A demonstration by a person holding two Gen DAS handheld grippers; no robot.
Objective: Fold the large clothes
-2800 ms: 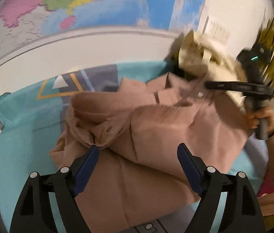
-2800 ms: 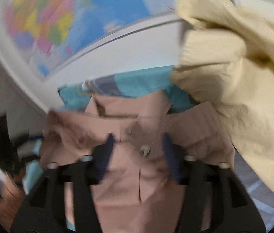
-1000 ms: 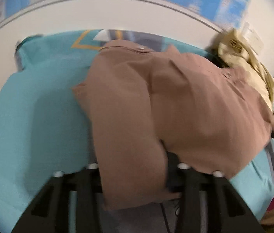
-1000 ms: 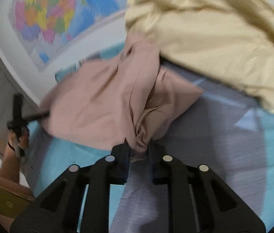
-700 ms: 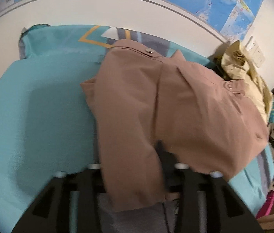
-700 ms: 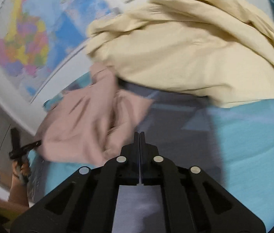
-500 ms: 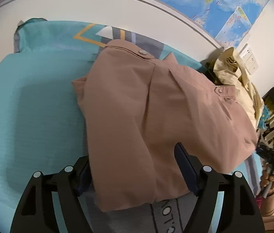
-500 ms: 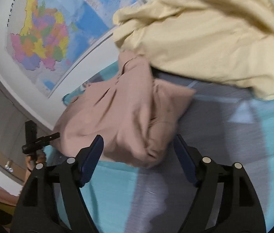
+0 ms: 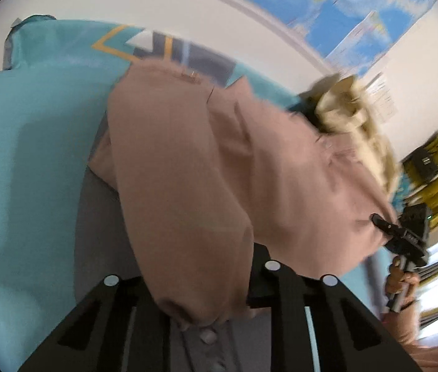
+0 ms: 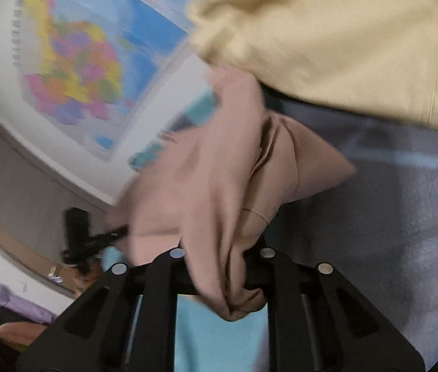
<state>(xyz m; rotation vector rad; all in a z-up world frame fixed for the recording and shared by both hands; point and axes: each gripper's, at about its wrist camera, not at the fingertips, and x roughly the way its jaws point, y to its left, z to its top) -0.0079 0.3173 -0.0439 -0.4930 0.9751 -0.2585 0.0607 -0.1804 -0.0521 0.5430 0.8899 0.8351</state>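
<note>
A pink shirt [image 9: 206, 170] lies partly folded, bunched, on a teal and grey bed [image 9: 26, 161]. The left tool [image 9: 200, 282] is closing on its near edge, cloth between the jaws. The right tool [image 10: 222, 266] is closing on the shirt's right end. A yellow garment [image 10: 358, 40], far right, waits unfolded.

Left-wrist view angled steeply down, close over the brown shirt [image 9: 206, 167] on the teal sheet [image 9: 26, 155]; right-wrist view shallower, from the opposite end, toward the wall map [image 10: 95, 46]; shared: shirt [image 10: 219, 170], sheet, cream garment [image 10: 343, 37], map.
</note>
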